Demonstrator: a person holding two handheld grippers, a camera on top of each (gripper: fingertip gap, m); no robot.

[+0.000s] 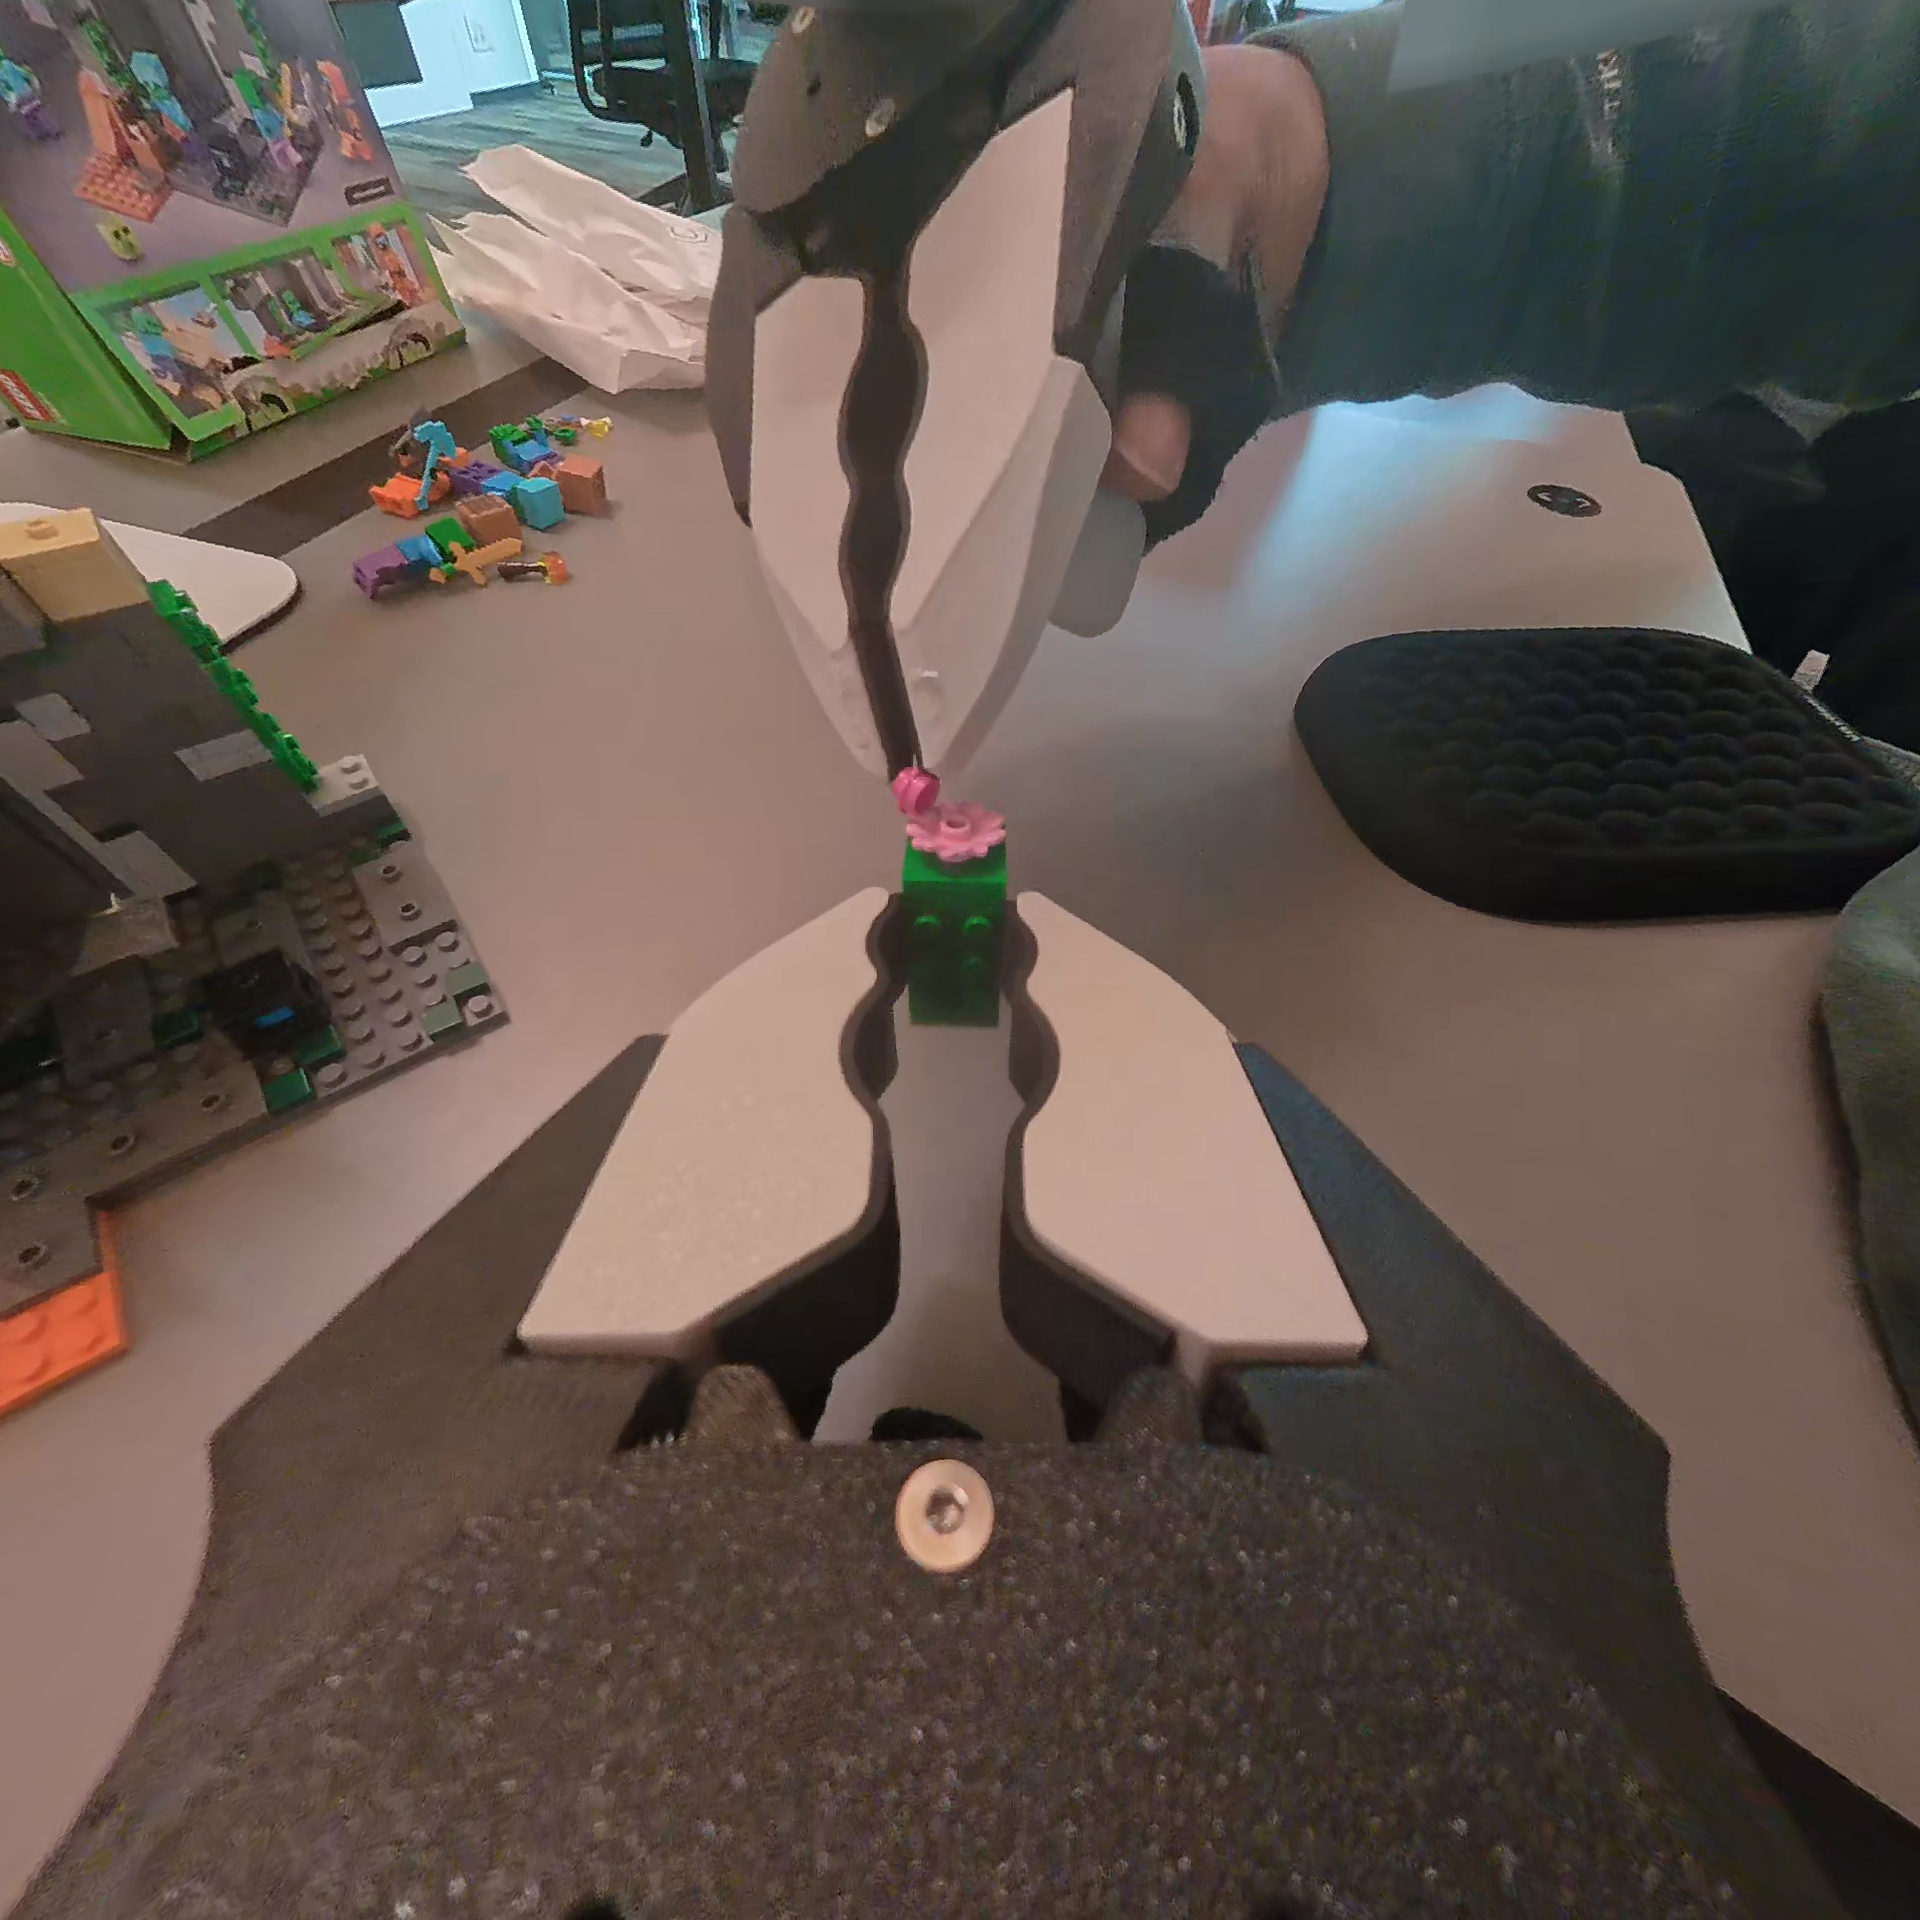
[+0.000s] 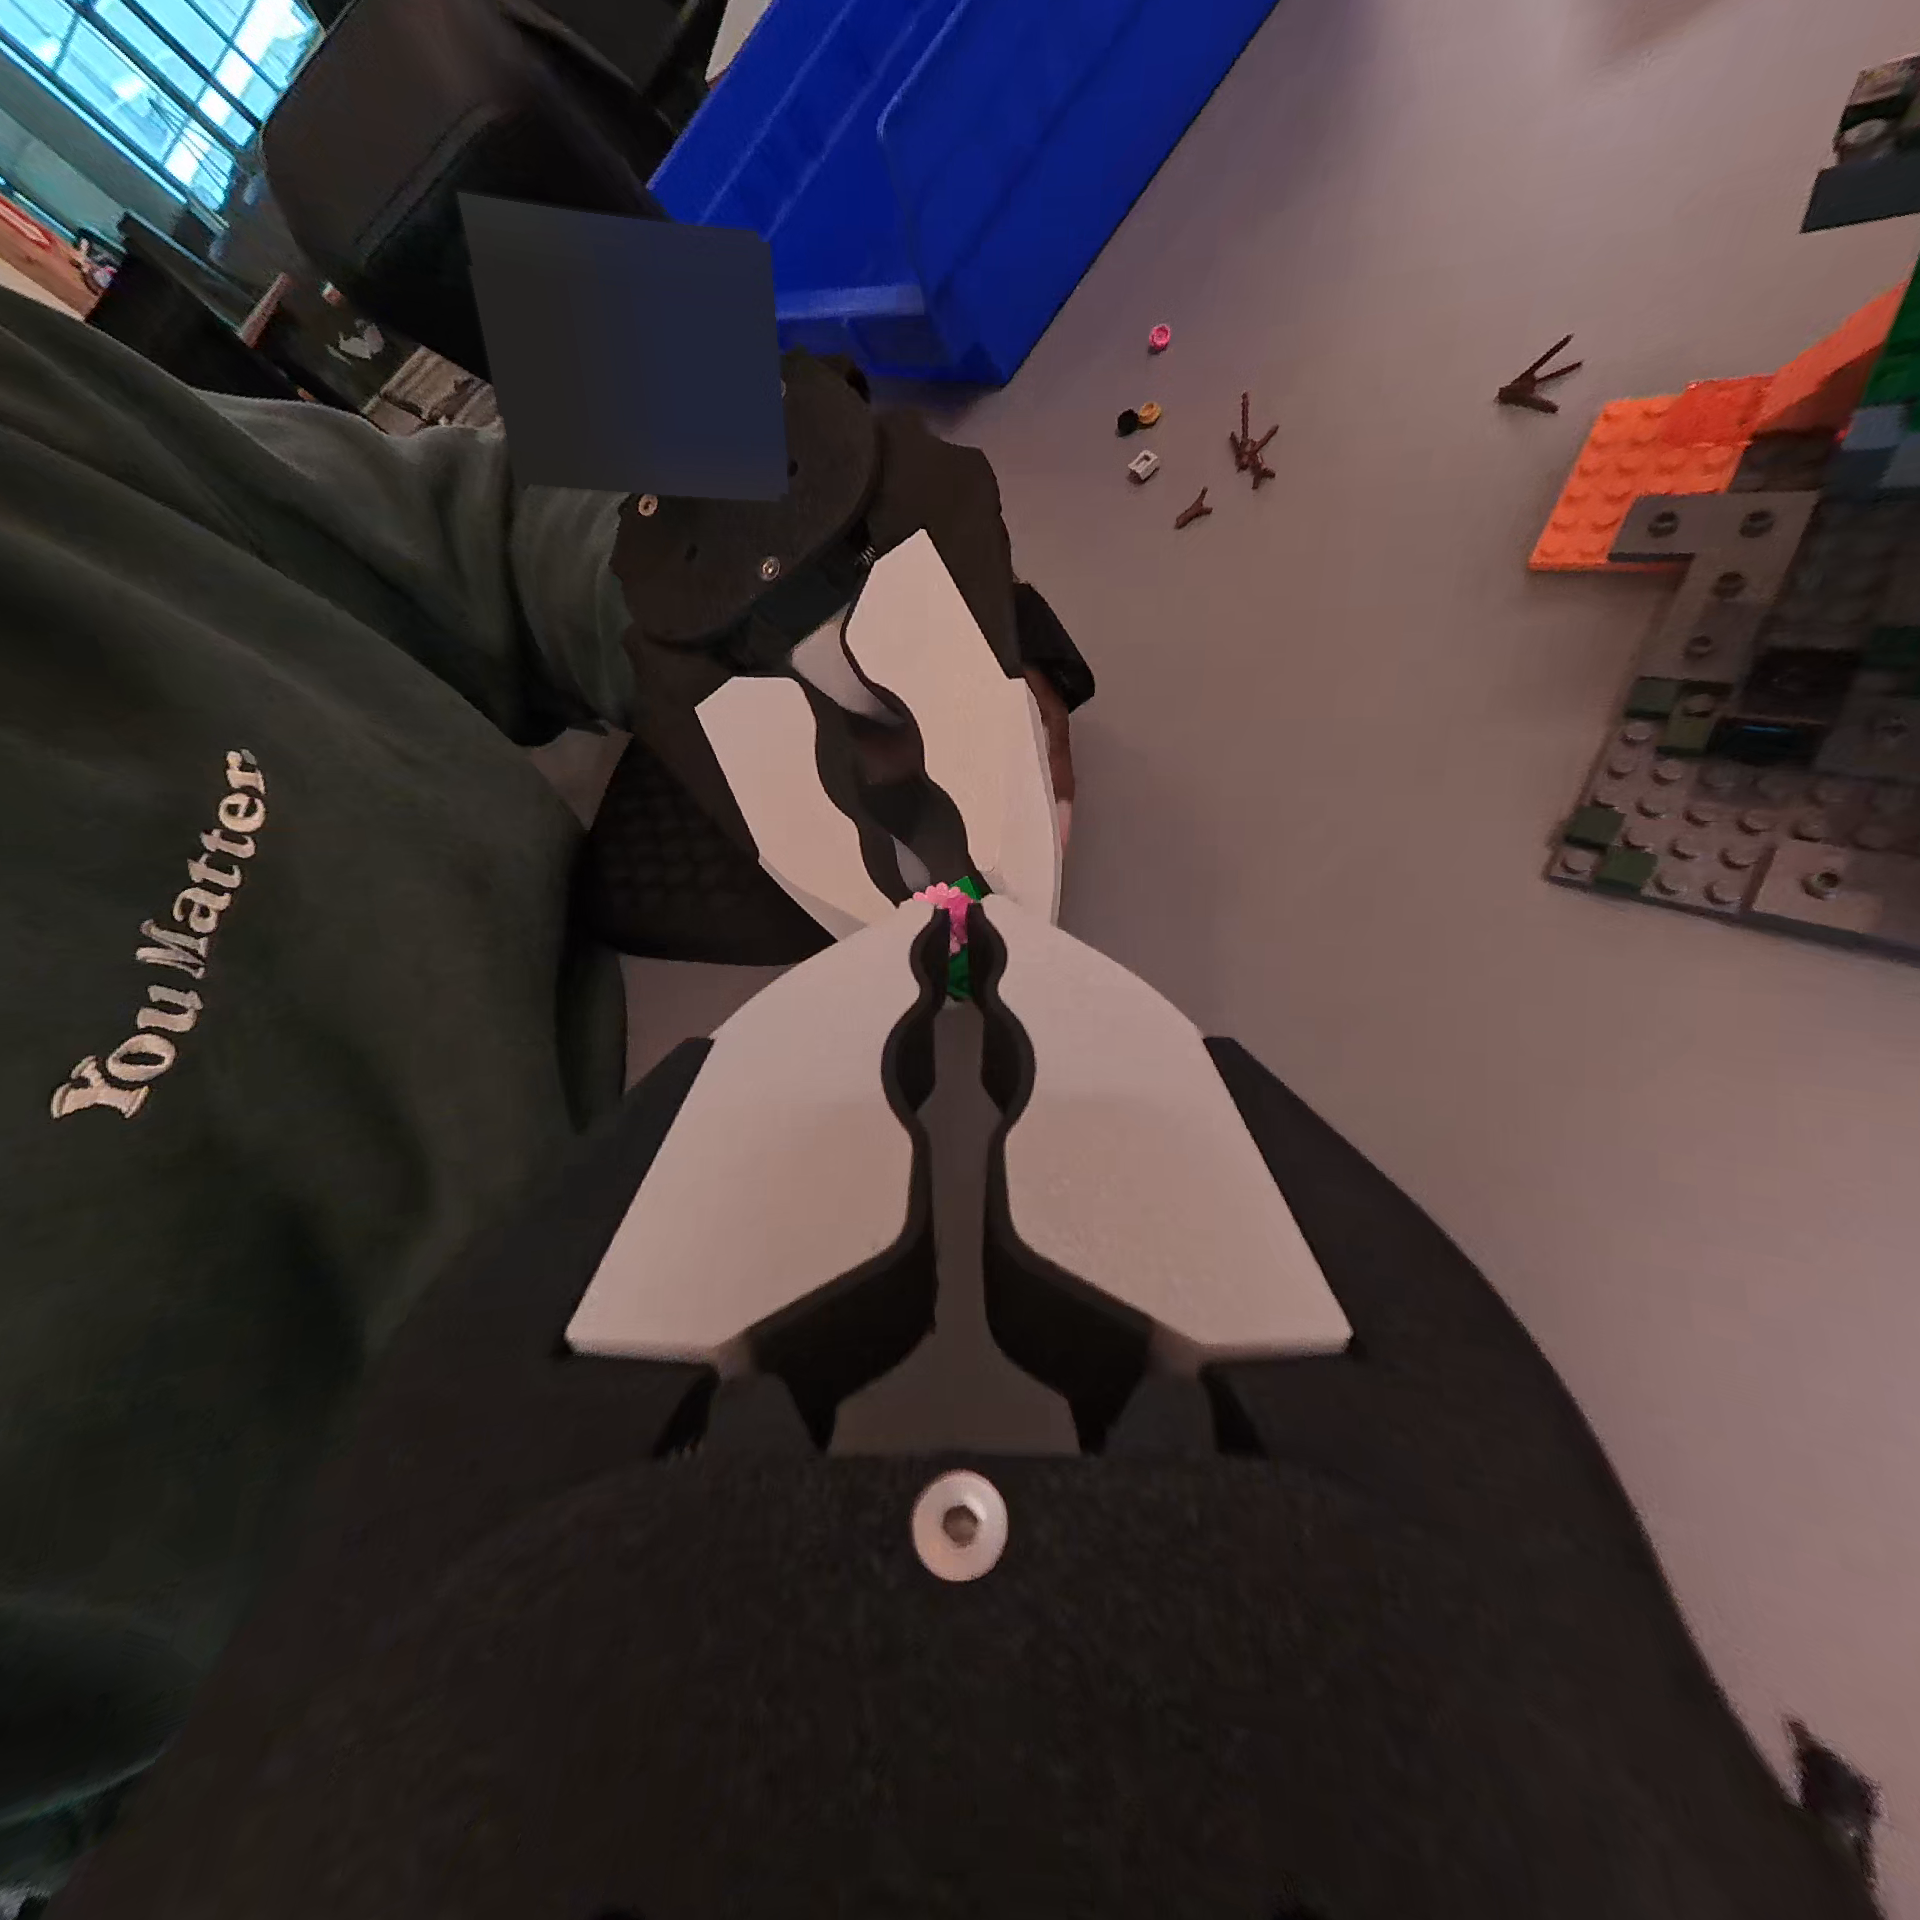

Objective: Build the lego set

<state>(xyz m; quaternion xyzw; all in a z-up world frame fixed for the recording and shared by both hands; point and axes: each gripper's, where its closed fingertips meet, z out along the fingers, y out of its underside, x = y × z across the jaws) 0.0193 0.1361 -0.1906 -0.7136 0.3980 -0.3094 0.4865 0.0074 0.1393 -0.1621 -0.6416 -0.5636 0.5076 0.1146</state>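
In the left wrist view my left gripper (image 1: pixel 951 914) is shut on a green brick stack (image 1: pixel 954 966) and holds it upright above the table. A pink flower piece (image 1: pixel 957 828) sits on top of the stack. My right gripper (image 1: pixel 914 767) comes down from above, shut on a small magenta round stud (image 1: pixel 915 792), tilted at the flower's left edge. In the right wrist view my right gripper (image 2: pixel 951 923) pinches the stud (image 2: pixel 955 920) at its tips, right over the flower (image 2: pixel 935 894) and green stack (image 2: pixel 968 890), with the left gripper (image 2: pixel 935 883) behind.
A partly built grey model with an orange plate (image 1: pixel 208 914) stands at the left; it also shows in the right wrist view (image 2: pixel 1766 675). Loose pieces (image 1: pixel 488 499), the set's box (image 1: pixel 208 208), white paper bags (image 1: pixel 592 281), a black pad (image 1: pixel 1590 769), a blue bin (image 2: pixel 935 156), small parts (image 2: pixel 1205 447). My left and right fingertips are right by each other.
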